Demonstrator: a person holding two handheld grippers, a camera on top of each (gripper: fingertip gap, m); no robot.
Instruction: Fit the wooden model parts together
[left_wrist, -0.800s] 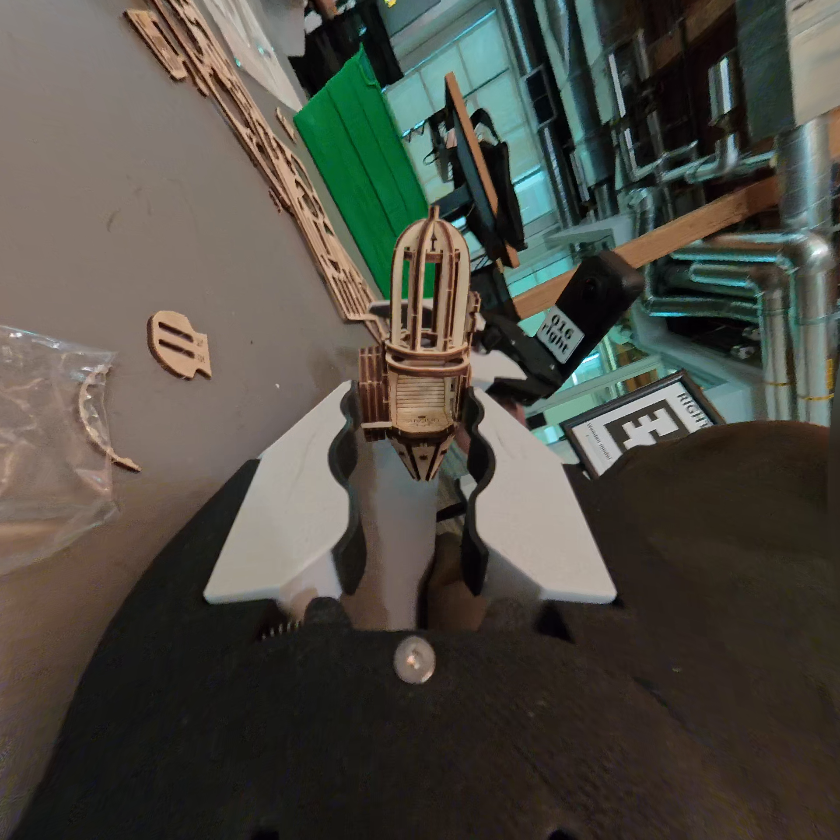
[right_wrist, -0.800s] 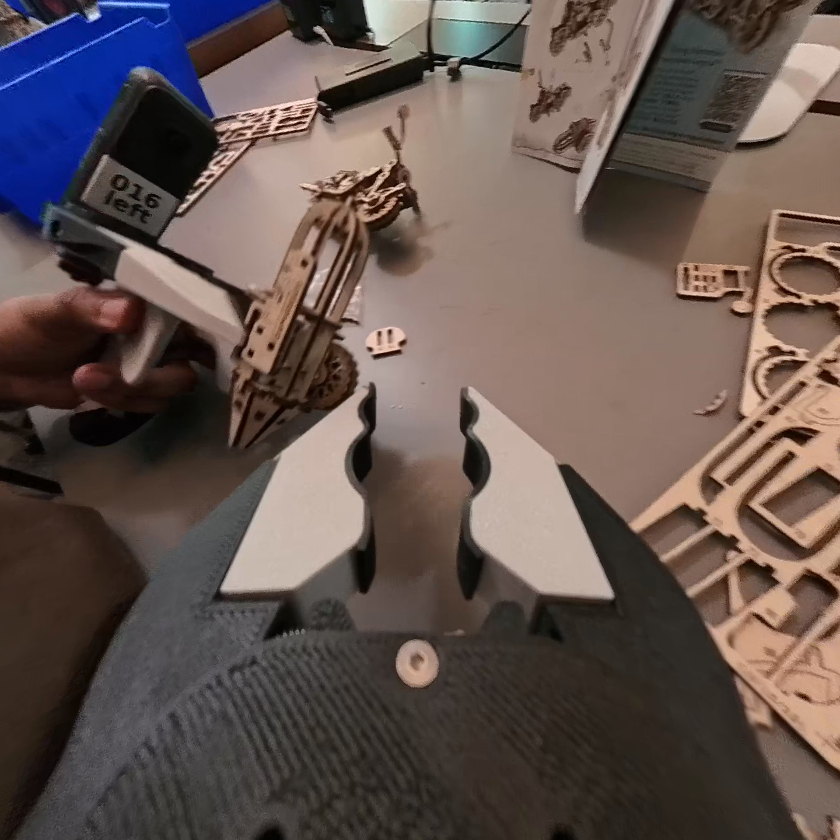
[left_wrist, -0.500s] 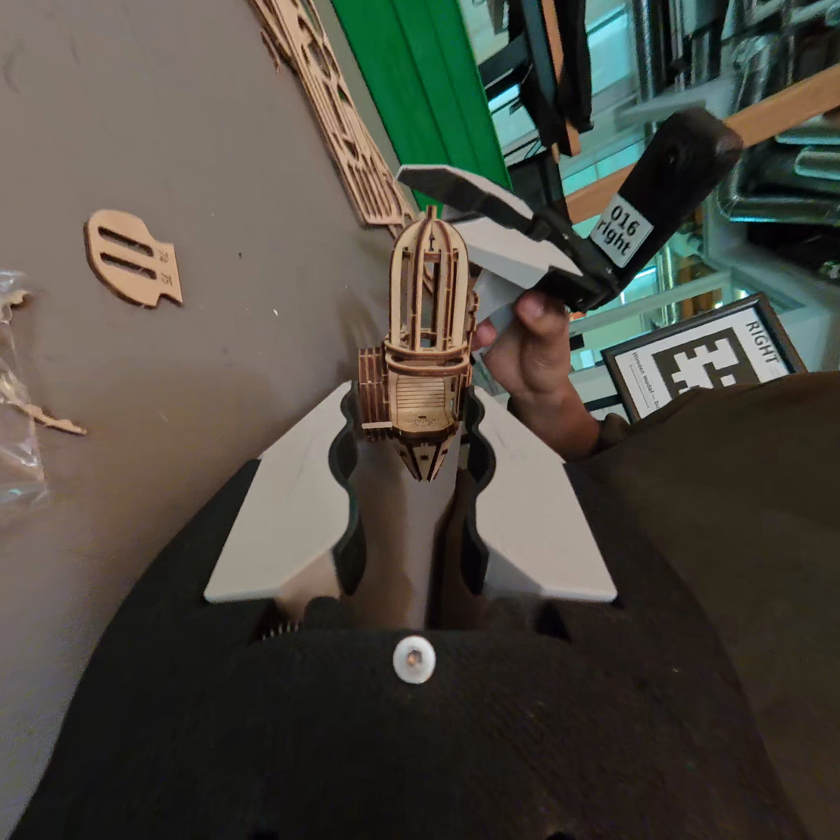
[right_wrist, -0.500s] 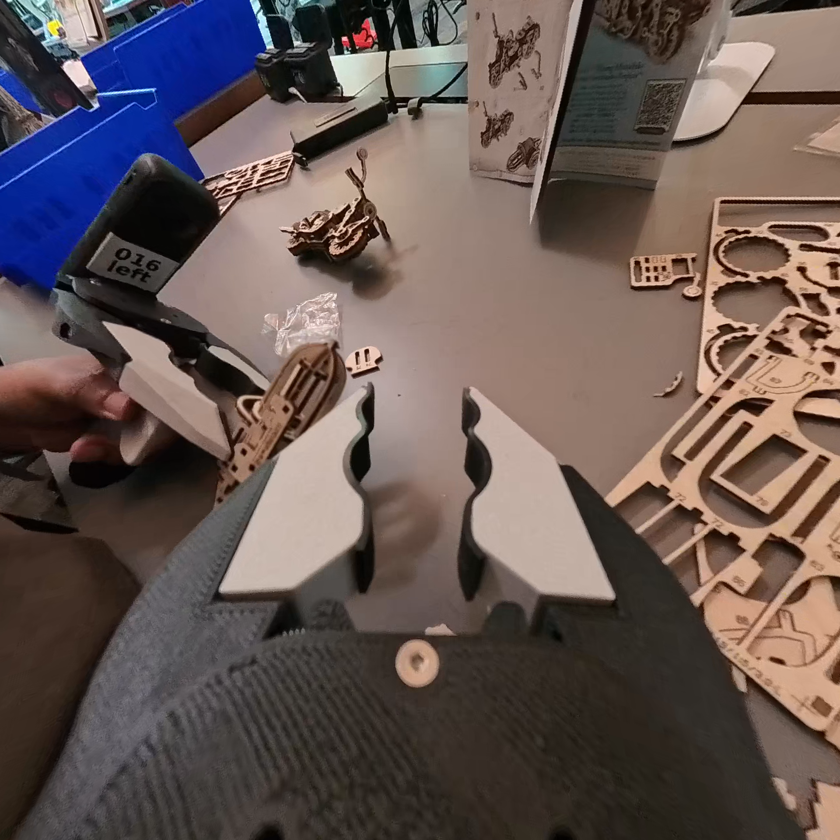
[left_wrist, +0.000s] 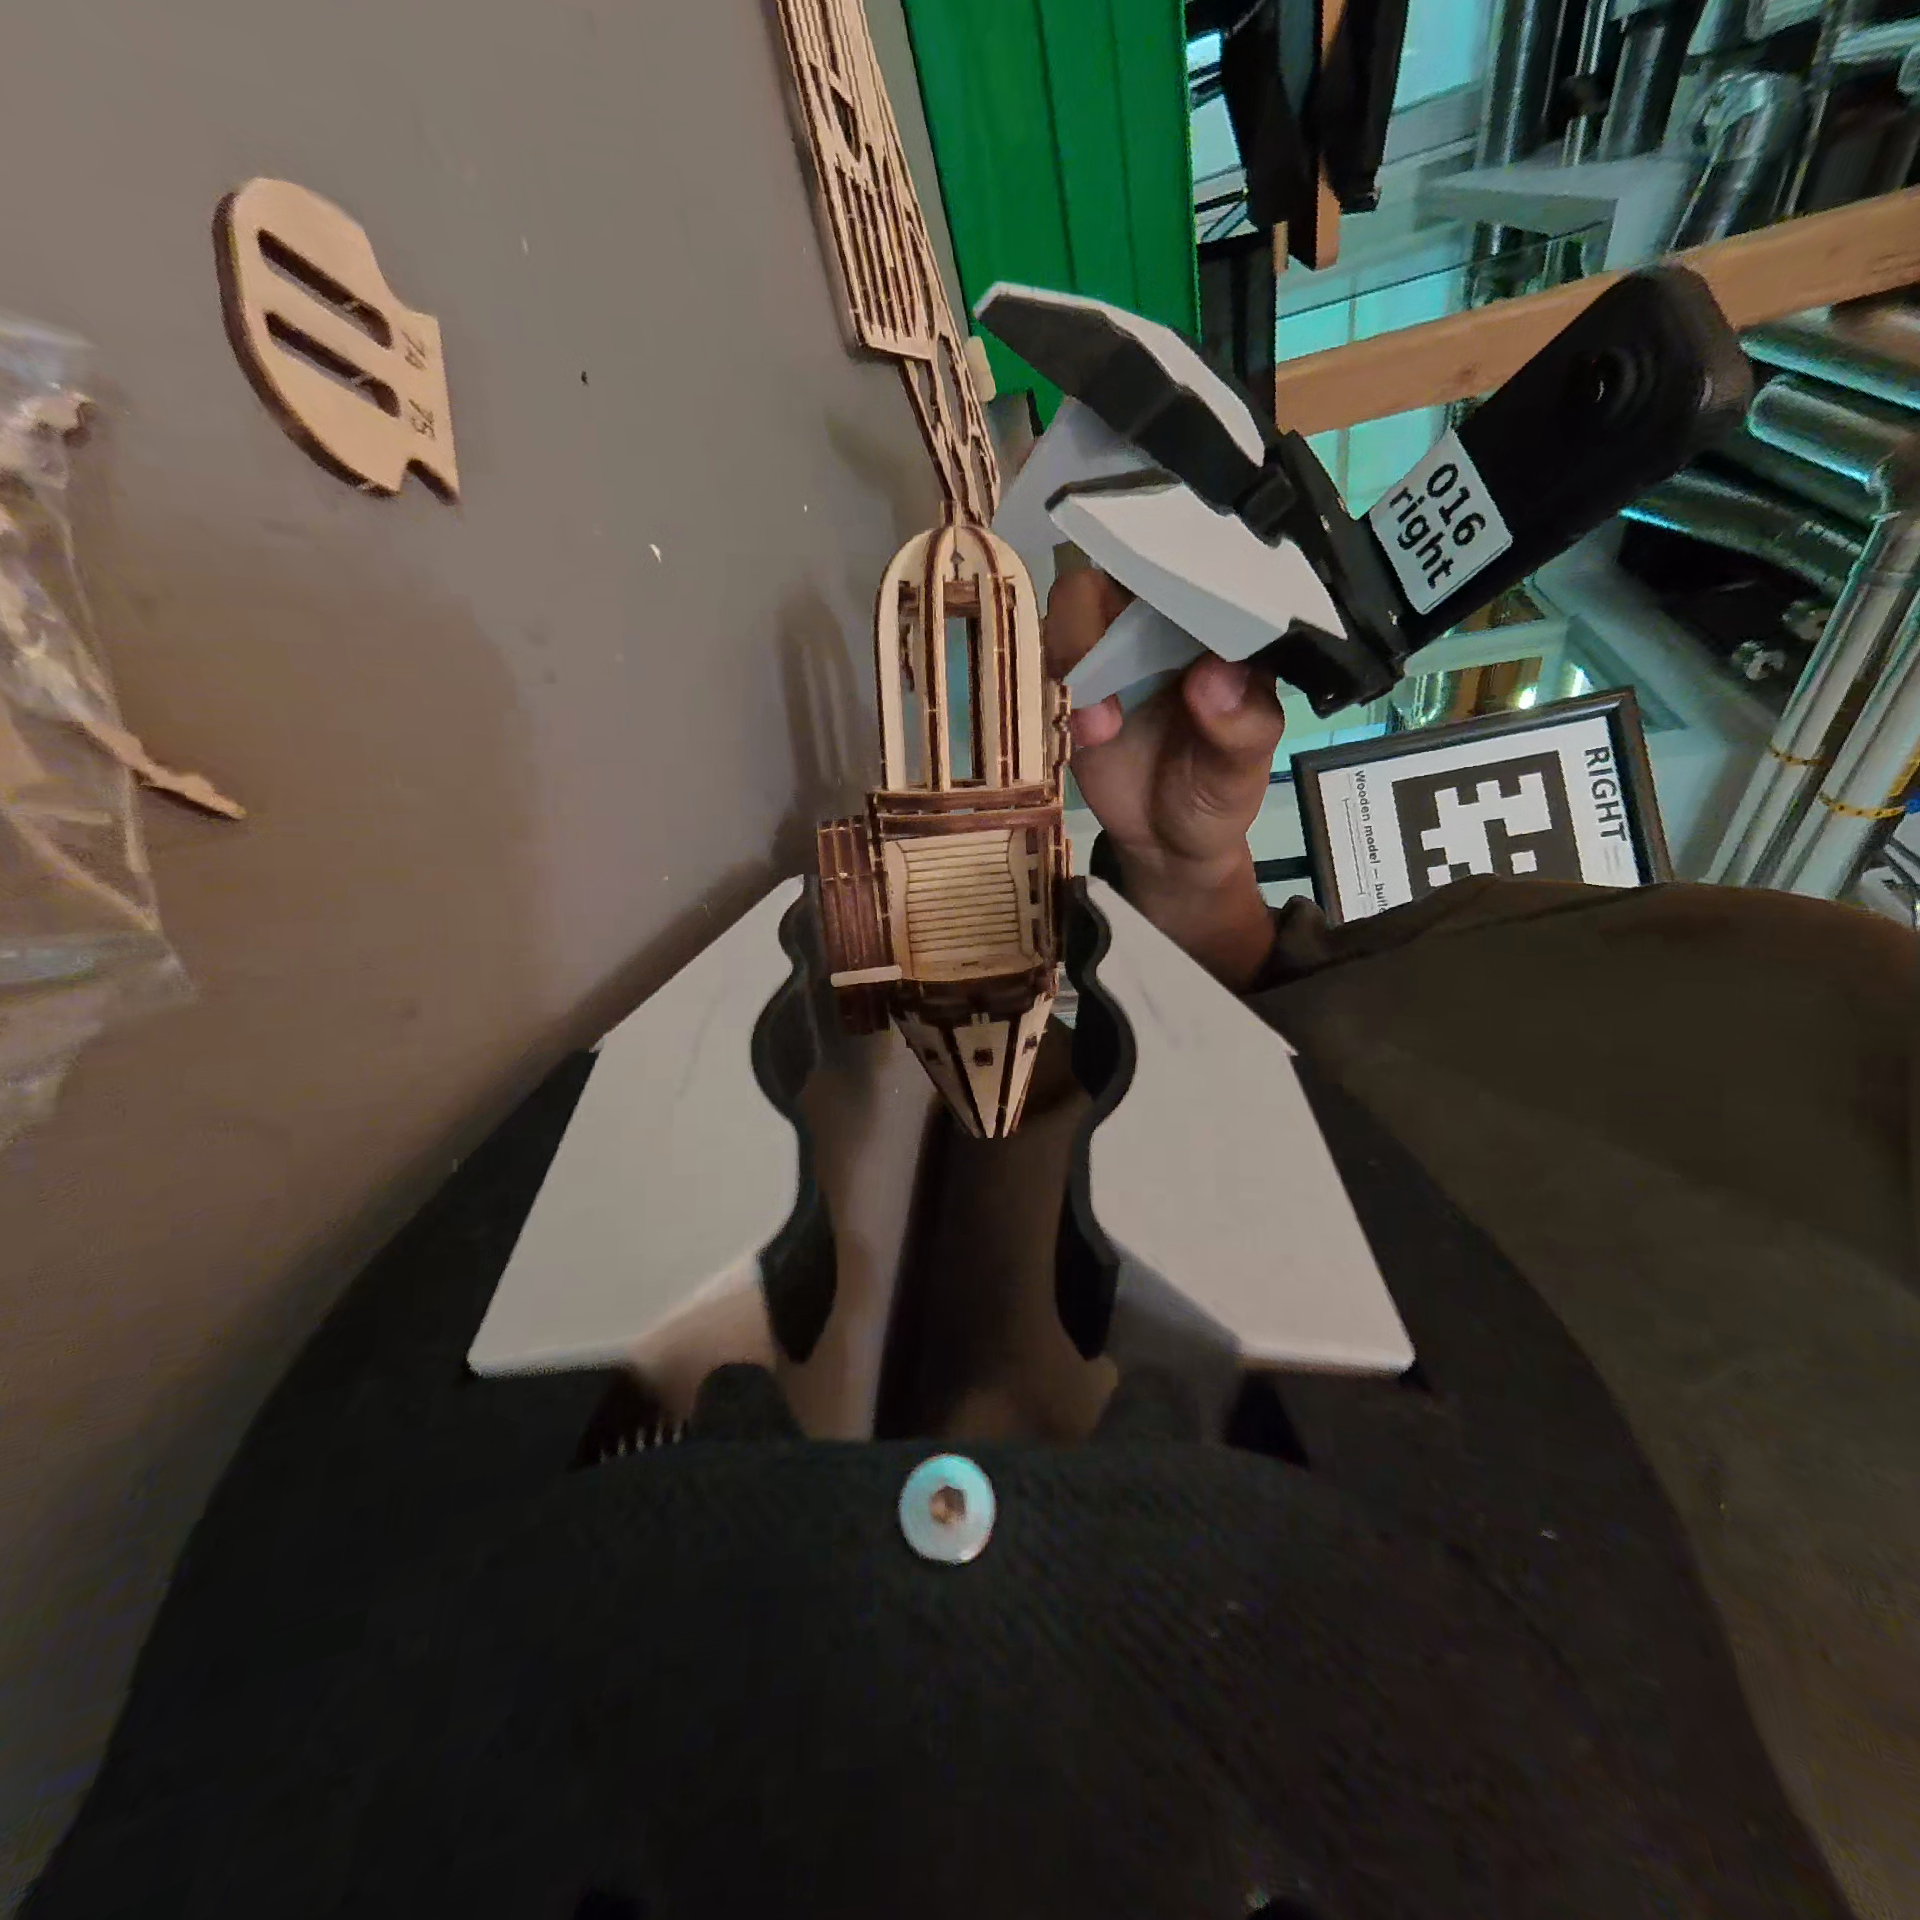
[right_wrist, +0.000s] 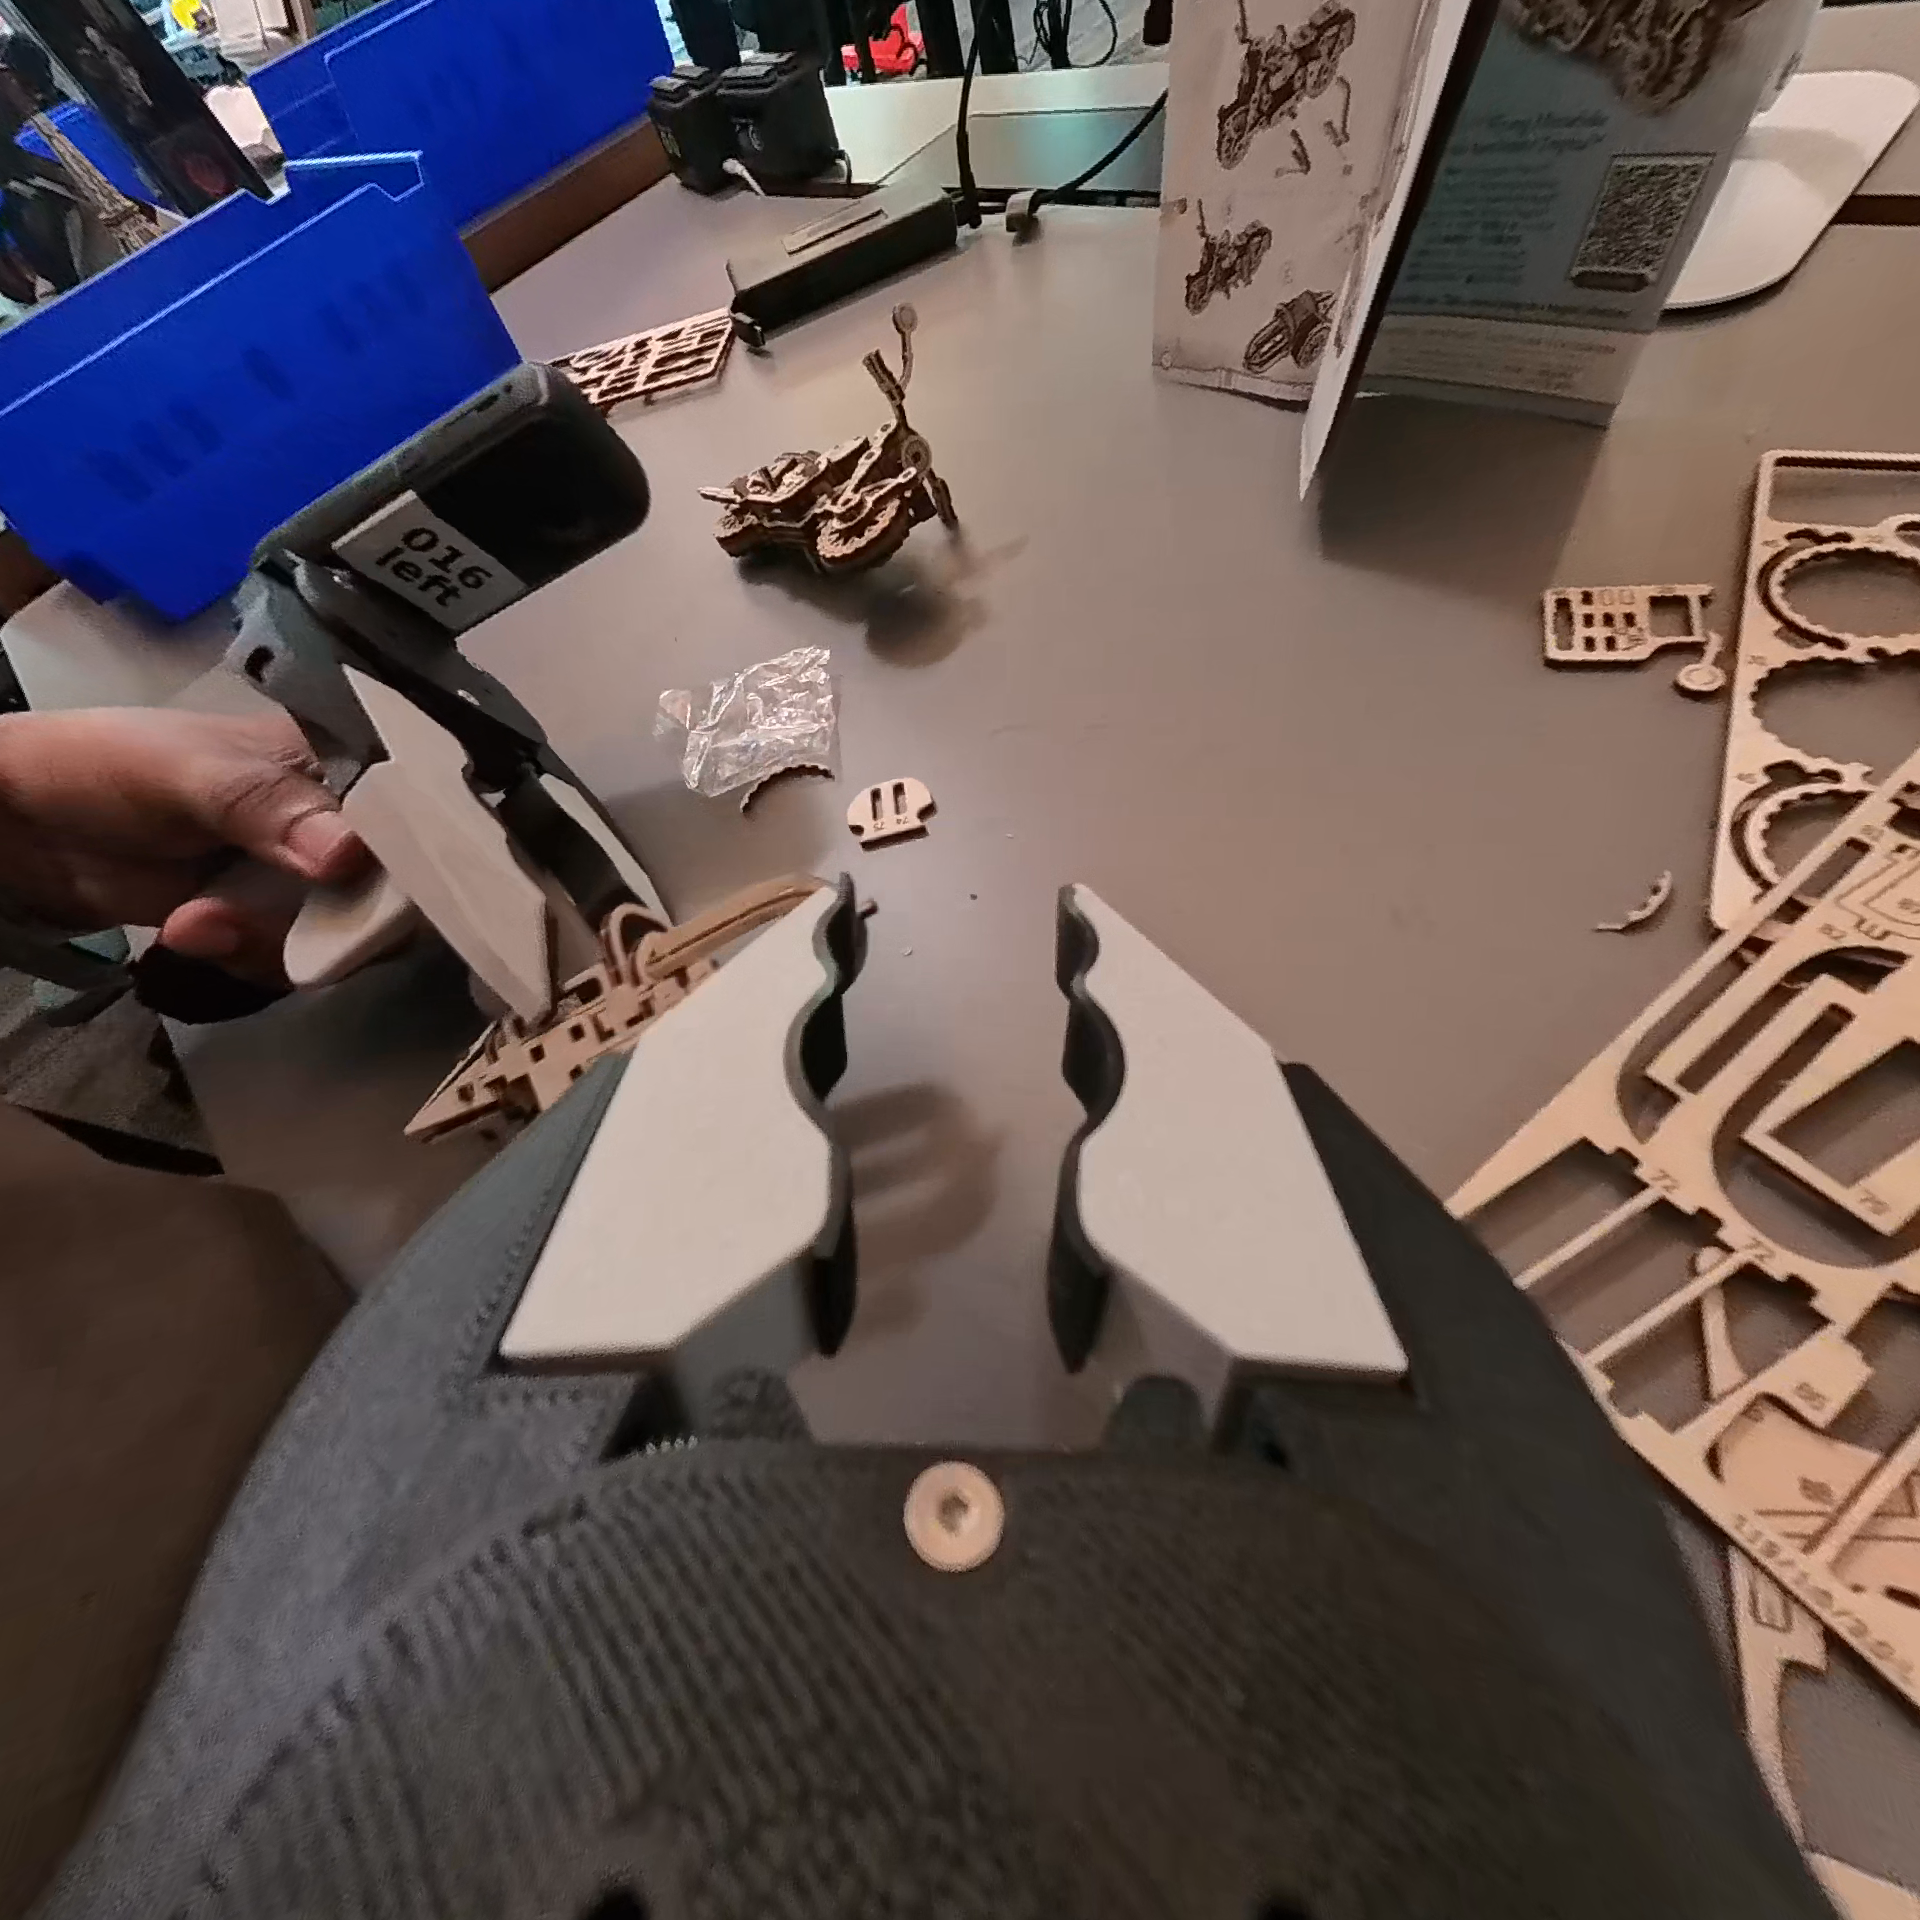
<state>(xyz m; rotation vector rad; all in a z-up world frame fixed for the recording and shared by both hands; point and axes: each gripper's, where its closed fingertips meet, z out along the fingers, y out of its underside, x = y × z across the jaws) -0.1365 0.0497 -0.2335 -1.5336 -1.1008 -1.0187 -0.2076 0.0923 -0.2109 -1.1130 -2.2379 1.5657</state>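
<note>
wooden model (left_wrist: 961, 831), a ribbed laser-cut cage shape, is being clamped by the left gripper (left_wrist: 935, 935); the right gripper (right_wrist: 956, 997) is being held apart, gripping nothing.

On the surface (right_wrist: 1195, 748) we see the slotted piece (right_wrist: 890, 812) just before the plastic bag (right_wrist: 758, 717), with the assembled motorcycle model (right_wrist: 831, 504) behind them. Cut-out sheets (right_wrist: 1766, 1091) lie right, a booklet (right_wrist: 1403, 197) behind.

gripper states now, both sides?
Left gripper: shut on the wooden model.
Right gripper: open, empty.
</note>
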